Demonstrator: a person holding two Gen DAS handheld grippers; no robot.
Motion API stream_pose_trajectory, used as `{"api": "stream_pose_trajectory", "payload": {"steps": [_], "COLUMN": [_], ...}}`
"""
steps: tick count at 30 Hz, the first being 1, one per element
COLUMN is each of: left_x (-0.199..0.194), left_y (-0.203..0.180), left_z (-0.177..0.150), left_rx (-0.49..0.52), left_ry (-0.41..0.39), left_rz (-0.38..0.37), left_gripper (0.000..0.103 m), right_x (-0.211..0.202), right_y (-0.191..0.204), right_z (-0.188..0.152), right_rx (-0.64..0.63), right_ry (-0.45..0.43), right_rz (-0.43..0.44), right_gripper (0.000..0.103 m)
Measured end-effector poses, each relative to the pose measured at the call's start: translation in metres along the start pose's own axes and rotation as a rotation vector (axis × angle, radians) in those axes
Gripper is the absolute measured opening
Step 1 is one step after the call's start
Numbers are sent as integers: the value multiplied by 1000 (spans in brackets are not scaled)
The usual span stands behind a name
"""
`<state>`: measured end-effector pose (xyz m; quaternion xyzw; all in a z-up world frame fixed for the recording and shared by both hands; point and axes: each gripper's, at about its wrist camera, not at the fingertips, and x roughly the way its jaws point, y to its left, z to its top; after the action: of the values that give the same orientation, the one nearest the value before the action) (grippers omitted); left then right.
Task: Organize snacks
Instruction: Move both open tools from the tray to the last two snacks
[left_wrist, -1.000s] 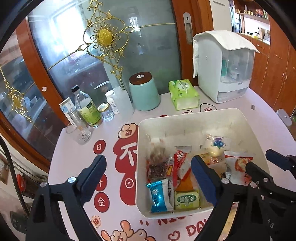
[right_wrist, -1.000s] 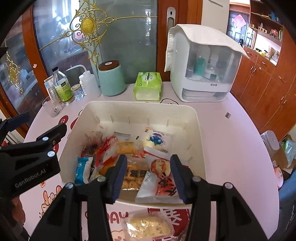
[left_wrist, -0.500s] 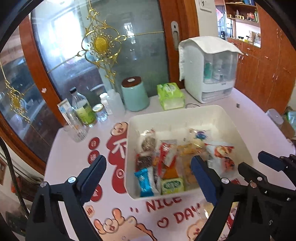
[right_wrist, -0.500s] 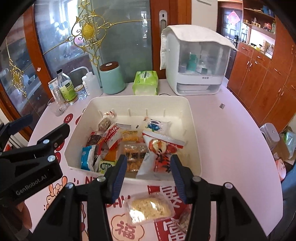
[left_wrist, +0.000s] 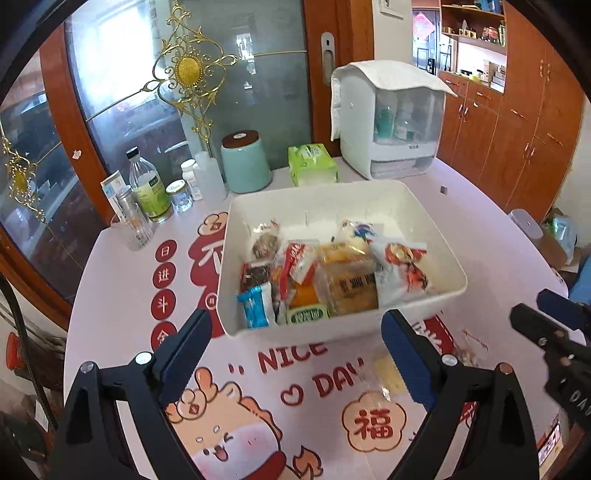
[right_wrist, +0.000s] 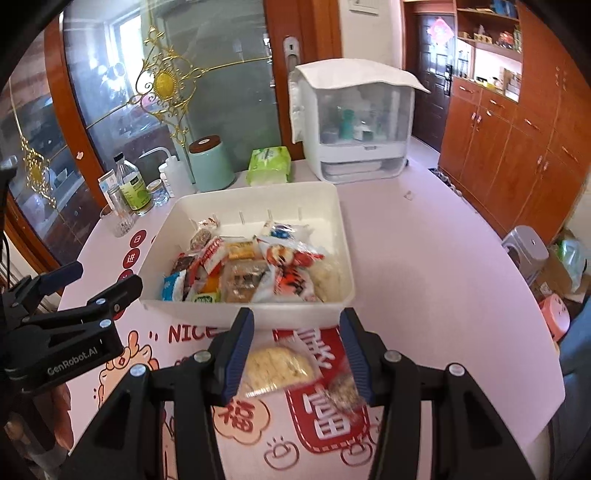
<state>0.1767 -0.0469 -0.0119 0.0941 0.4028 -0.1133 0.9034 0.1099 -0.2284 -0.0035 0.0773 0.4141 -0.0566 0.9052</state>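
Most snacks are sitting in the bin (right_wrist: 258, 317). I am seeing two packs (right_wrist: 277, 365) waiting in front of it. My right gripper (right_wrist: 295, 354) and left gripper (left_wrist: 295, 350) are hanging released, holding nothing.

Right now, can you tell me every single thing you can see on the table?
bin: one, white, middle of the table, full of wrapped snacks
blue snack packet: one, near left corner of the bin
green snack packet: one, front of the bin
pale cracker packet: one, clear wrap, on the table in front of the bin
grainy snack packet: one, blurred, beside the cracker packet
canister: one, mint with brown lid, behind the bin
tissue pack: one, green, behind the bin
storage cabinet: one, white with cloth cover, back of the table
bottles and jars: several, back left
drinking glass: one, clear, back left
tablecloth: one, pink with red print
left gripper: one, black, open, empty
right gripper: one, black, open above the cracker packet
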Motion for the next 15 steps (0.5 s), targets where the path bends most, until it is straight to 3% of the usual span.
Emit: {"api": "stream_pose_trajectory", "payload": {"steps": [9, 15], "left_x": [11, 32], "left_y": [-12, -30], "left_z": [-37, -62], "left_rx": [-20, 69], "left_ry": [56, 92], "left_rz": [-42, -32], "left_gripper": [92, 92], "right_x": [-13, 1], "right_y": [-43, -65], "right_z": [-40, -64], "right_rx": [52, 92], "right_ry": [26, 82], "right_rz": [-10, -8], "right_gripper": [49, 52]}}
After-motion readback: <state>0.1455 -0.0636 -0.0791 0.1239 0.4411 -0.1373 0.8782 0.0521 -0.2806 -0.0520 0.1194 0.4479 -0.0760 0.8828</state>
